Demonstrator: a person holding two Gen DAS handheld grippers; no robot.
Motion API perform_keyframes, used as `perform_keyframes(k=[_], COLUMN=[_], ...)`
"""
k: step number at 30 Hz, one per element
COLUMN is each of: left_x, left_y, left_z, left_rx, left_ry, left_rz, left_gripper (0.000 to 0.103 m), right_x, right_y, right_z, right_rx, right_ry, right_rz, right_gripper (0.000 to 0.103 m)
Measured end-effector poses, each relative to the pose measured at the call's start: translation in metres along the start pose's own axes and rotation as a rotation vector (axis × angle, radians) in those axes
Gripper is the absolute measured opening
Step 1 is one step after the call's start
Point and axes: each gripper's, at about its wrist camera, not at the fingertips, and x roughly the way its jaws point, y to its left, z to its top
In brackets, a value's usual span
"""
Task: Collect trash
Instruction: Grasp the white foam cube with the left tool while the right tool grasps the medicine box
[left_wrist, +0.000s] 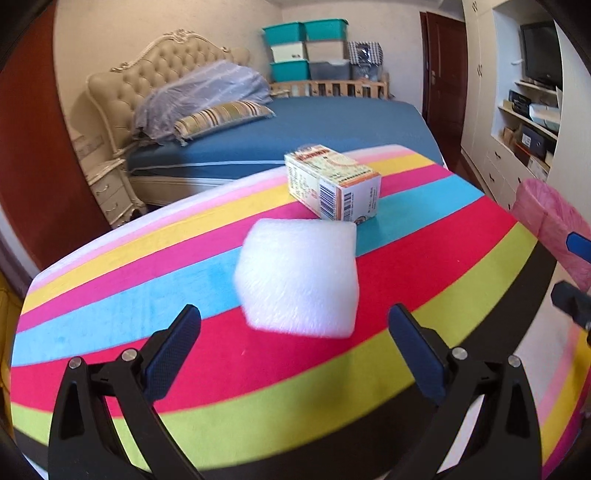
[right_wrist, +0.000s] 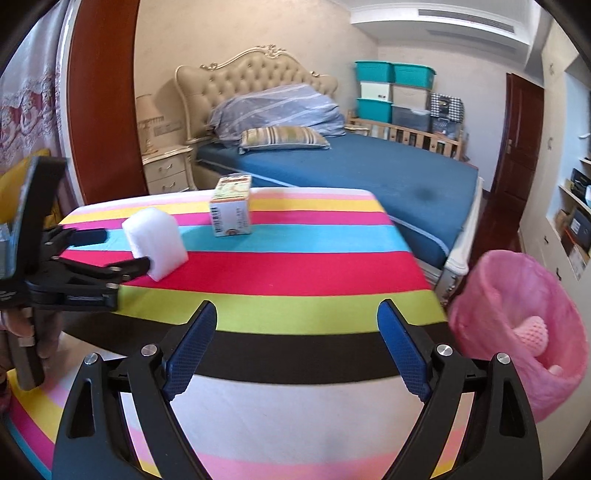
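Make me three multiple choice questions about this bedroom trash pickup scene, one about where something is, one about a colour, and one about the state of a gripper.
1. Where does the printed cardboard box lie relative to the white foam block, seen from the left wrist camera?
A. Beyond it, on the rainbow-striped cloth surface
B. Inside the bin
C. On the bed

2. What colour is the plastic liner of the trash bin?
A. Black
B. Pink
C. Green

3. How is the left hand-held gripper set?
A. Shut on the box
C. Shut with nothing in it
B. Open, with the foam block just ahead of its fingers

Answers:
1 A: the box sits farther along the stripes, behind the foam.
2 B: the right wrist view shows a pink bag lining the bin.
3 B: both blue pads stand wide apart, clamping nothing.
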Motion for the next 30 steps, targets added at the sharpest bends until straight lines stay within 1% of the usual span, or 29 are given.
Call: perform_keyframes(k=[3,4,5,6,8,11,13,15,18,20,27,30], left_x=[0.008,0.009,0.011,0.01,0.005,-0.005,-0.01,-0.012,-0.007,-0.006,0.0,0.005], left_y=[-0.008,-0.006,-0.006,-0.002,0.0,0.007,0.016,0.028,0.045,0.052,0.06,0.067], left_z=[0.005,0.005,0.006,0.005,0.004,0.001,0.0,-0.001,-0.004,-0.003,-0.004,-0.005], left_rx=[0.014,0.019,0.02,0.02,0.023,0.04,0.014,-0.03,-0.098,-0.119,-0.131,-0.16], left_ry=[-0.009,-0.008,-0.004,0.0,-0.025,-0.073,-0.09,-0.094,-0.077,-0.073,-0.042,-0.013], left_rz=[0.012,-0.006,-0.025,-0.042,-0.053,-0.012,0.001,-0.005,-0.012,-0.023,0.01,0.01], left_gripper=[0.097,0.093,0.069,0.064,0.063,0.063,0.063,0.063,0.063,0.063,0.064,0.064], right_x=[0.009,0.012,0.017,0.021,0.032,0.052,0.067,0.082,0.101,0.113,0.155,0.171], right_y=[0.005,0.007,0.009,0.011,0.013,0.02,0.029,0.04,0.051,0.057,0.071,0.078], right_z=[0.006,0.007,0.01,0.012,0.018,0.028,0.035,0.043,0.055,0.065,0.091,0.101], right_rx=[0.006,0.01,0.018,0.023,0.038,0.072,0.08,0.082,0.094,0.088,0.04,0.028], right_ry=[0.015,0.019,0.026,0.03,0.041,0.065,0.076,0.08,0.095,0.099,0.133,0.138], right_rz=[0.008,0.013,0.019,0.022,0.028,0.05,0.065,0.075,0.079,0.065,0.038,0.037], right_gripper=[0.084,0.084,0.084,0.084,0.085,0.085,0.085,0.085,0.085,0.085,0.084,0.085])
